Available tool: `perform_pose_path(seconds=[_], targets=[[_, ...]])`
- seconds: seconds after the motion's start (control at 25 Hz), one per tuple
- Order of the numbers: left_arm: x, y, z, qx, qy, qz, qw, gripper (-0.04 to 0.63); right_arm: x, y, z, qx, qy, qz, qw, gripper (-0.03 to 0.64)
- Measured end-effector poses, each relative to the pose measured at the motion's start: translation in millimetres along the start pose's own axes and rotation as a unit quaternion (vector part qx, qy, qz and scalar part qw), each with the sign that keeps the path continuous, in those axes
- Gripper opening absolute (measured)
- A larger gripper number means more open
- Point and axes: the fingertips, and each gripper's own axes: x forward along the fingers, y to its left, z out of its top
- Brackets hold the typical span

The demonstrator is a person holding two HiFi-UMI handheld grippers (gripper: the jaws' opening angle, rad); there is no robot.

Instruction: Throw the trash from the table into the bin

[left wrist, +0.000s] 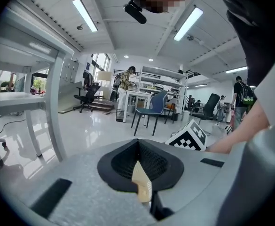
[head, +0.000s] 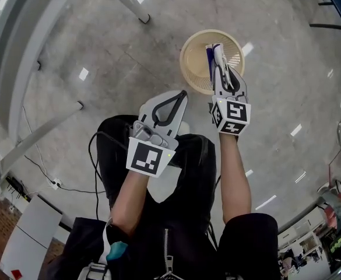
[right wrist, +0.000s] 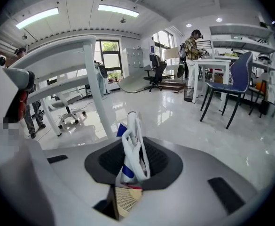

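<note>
Nearest me, my left gripper (head: 180,98) hangs in front of my body. Its jaws are closed on each other, with nothing between the ribbed black pads.

A little farther out, the right gripper (head: 222,73) is clamped on the trash, a crumpled white wrapper (right wrist: 130,149) with blue print. It looks like thin, crinkly film. Its long axis runs along the jaws and sticks out past their tips.

Below it stands the bin (head: 186,54), a round beige latticed basket on the glossy grey floor (head: 100,51). From my head view the wrapper's free end falls inside the rim, near the middle, while the gripper's body overlaps the near right edge.

I judge that only the right hand needs to move, opening its jaws. Film this light may cling to the pads or drift.
</note>
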Motion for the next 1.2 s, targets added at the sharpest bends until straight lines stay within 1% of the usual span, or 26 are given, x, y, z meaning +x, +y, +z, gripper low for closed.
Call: perform_pose_path(seconds=[0.32, 0.44, 0.6, 0.64, 0.76, 0.96, 1.04, 1.2], targets=[[10.4, 14.5, -13.4, 0.009, -0.016, 0.000, 0.9998, 0.006, 30.3, -13.5, -38.8, -0.005, 0.027, -0.013, 1.000, 0.086], [13.4, 19.7, -22.3, 0.000, -0.010, 0.006, 0.9999, 0.006, 39.3, -14.9, -50.0, -0.003, 0.034, -0.013, 0.999, 0.086], [17.0, 17.9, -24.7, 0.022, -0.007, 0.002, 0.9997, 0.006, 47.5, -13.4, -62.7, -0.001, 0.051, -0.006, 0.999, 0.086], [16.8, 18.3, -24.1, 0.024, -0.010, 0.002, 0.9997, 0.006, 50.0, -12.7, -67.5, 0.001, 0.061, -0.006, 0.998, 0.092], [14.9, 21.4, -22.0, 0.021, -0.012, 0.003, 0.9997, 0.006, 54.5, -13.2, -78.5, 0.002, 0.089, -0.012, 0.996, 0.148], [6.6, 19.9, -19.0, 0.017, -0.006, 0.006, 0.9998, 0.006, 50.0, -14.1, -76.9, -0.001, 0.098, -0.014, 0.995, 0.215], [1.9, 17.5, -17.1, 0.011, -0.001, 0.007, 0.9999, 0.006, 44.4, -14.1, -74.2, 0.002, 0.100, -0.015, 0.995, 0.224], [-10.1, 12.0, 6.3, 0.022, -0.001, 0.007, 0.9997, 0.006, 24.9, -7.5, -59.0, 0.011, 0.105, -0.010, 0.994, 0.224]])
